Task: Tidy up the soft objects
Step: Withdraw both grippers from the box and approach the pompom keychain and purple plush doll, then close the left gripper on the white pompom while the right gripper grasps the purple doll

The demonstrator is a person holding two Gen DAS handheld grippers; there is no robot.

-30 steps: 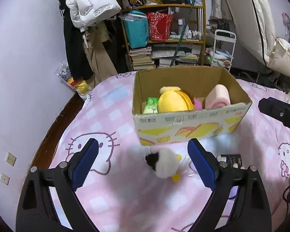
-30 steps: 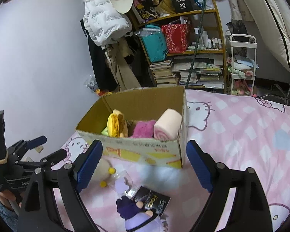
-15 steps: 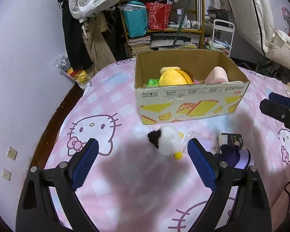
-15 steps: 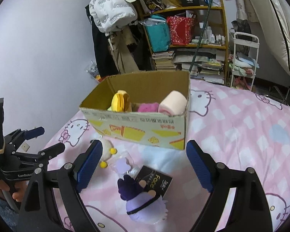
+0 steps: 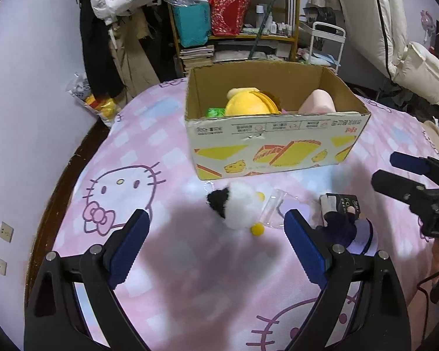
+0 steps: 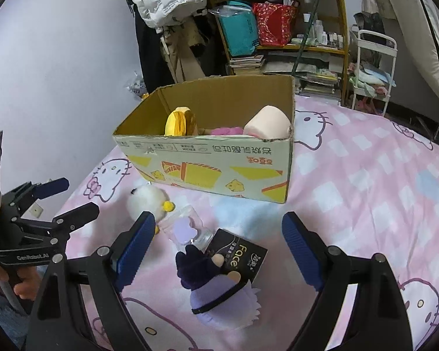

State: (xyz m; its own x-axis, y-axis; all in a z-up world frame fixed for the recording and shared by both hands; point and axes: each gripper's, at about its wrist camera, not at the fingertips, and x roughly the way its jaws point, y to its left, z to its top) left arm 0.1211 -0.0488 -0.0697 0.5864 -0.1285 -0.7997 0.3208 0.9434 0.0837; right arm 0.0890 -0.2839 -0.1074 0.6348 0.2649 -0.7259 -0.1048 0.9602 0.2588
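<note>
Purple plush doll (image 6: 219, 289) lies on the bed (image 6: 365, 181), just before my cardboard box (image 6: 219, 169).
I hold both the left gripper (image 5: 215, 242) and right gripper (image 6: 218, 244) tilted downward, jaws wide apart, gripping nothing.

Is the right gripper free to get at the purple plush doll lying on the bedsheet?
Probably yes: the right gripper is open, the purple plush doll lies uncovered between its fingers, only overlapping a black packet.
</note>
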